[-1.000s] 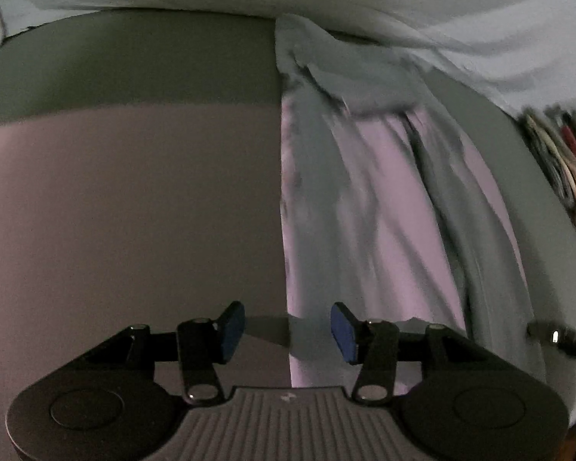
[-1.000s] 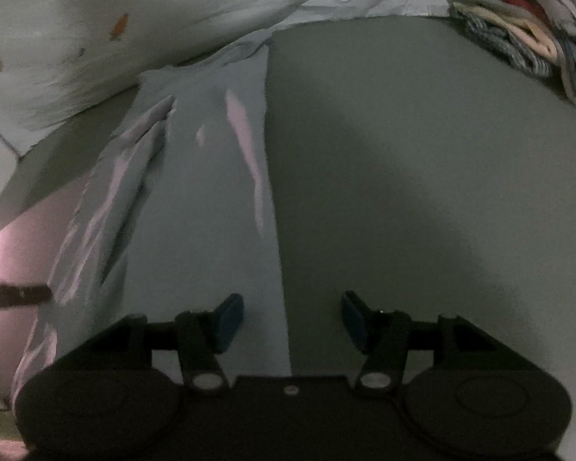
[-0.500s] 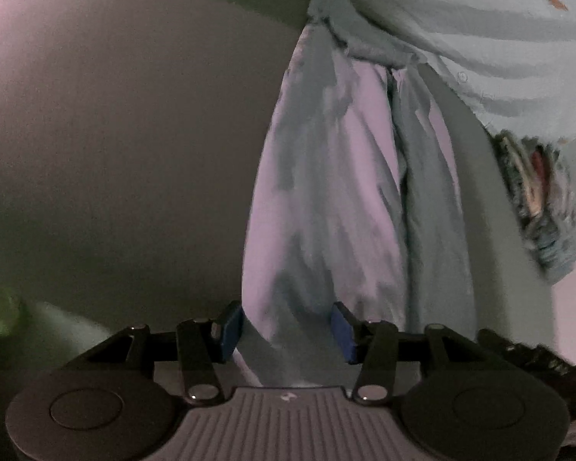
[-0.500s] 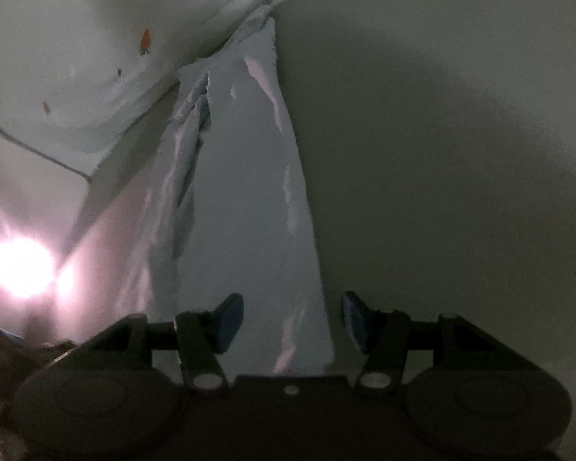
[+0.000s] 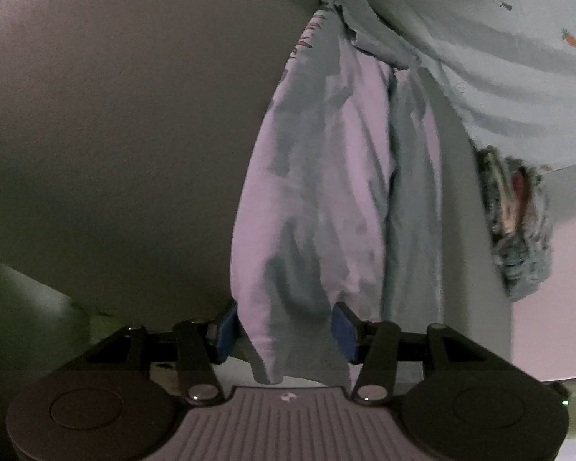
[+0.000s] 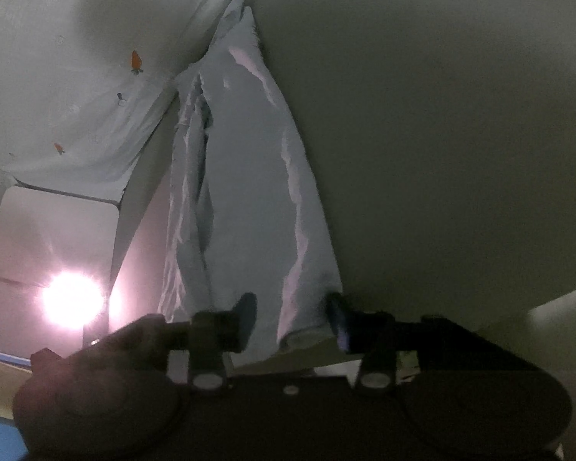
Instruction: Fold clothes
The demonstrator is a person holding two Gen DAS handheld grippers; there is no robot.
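A pale blue garment (image 5: 326, 199) lies in a long narrow strip on the grey surface (image 5: 115, 134); its near end hangs over the surface's edge. It also shows in the right wrist view (image 6: 249, 192). My left gripper (image 5: 284, 330) is open, its blue pads on either side of the garment's near left corner. My right gripper (image 6: 292, 319) is open, its pads on either side of the near right corner. No pad visibly presses the cloth.
A white sheet with small carrot prints (image 5: 499, 57) lies at the far side, also in the right wrist view (image 6: 76, 77). A pile of striped and coloured clothes (image 5: 518, 223) sits at the right. A bright lamp (image 6: 73, 299) glares low at left.
Both grippers have pulled back toward the near edge and dropped lower; the garment's near end now hangs between the pads. Both stay open.
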